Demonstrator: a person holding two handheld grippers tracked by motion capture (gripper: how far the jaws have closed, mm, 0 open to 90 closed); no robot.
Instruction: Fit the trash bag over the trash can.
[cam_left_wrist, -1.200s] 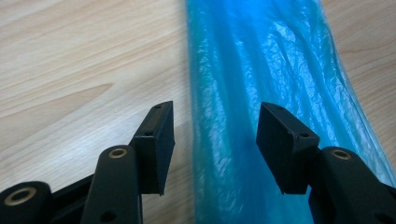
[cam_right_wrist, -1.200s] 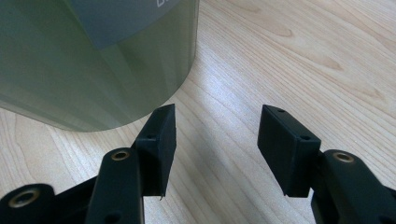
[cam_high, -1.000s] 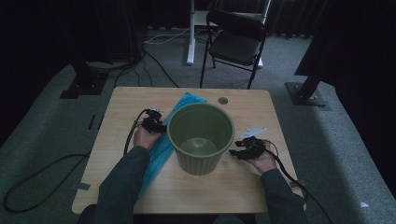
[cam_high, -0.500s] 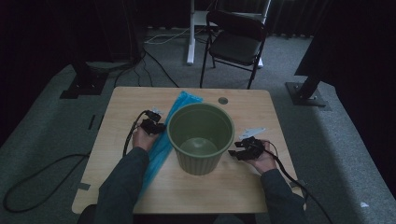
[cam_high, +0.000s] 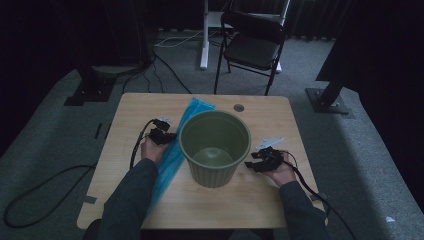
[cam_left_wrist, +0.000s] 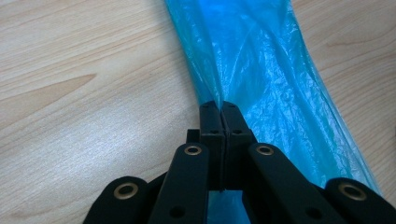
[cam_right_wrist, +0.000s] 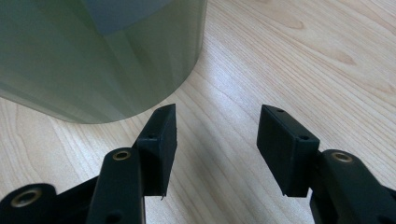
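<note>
left gripper (cam_left_wrist: 219, 106): has just closed, pinching the blue plastic bag (cam_left_wrist: 261, 70) | bag lies long beside green bin (cam_high: 215, 145), left side | right gripper (cam_right_wrist: 215, 140): jaws apart, holds nothing

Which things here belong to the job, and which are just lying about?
In the job:
- blue plastic bag, pinched in the left tool
- green bin
- right tool, open beside the bin

Lying about:
- folding chair
- floor cables
- white stand

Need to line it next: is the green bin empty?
Empty: the high view shows the green bin upright, its bare bottom visible.
</note>
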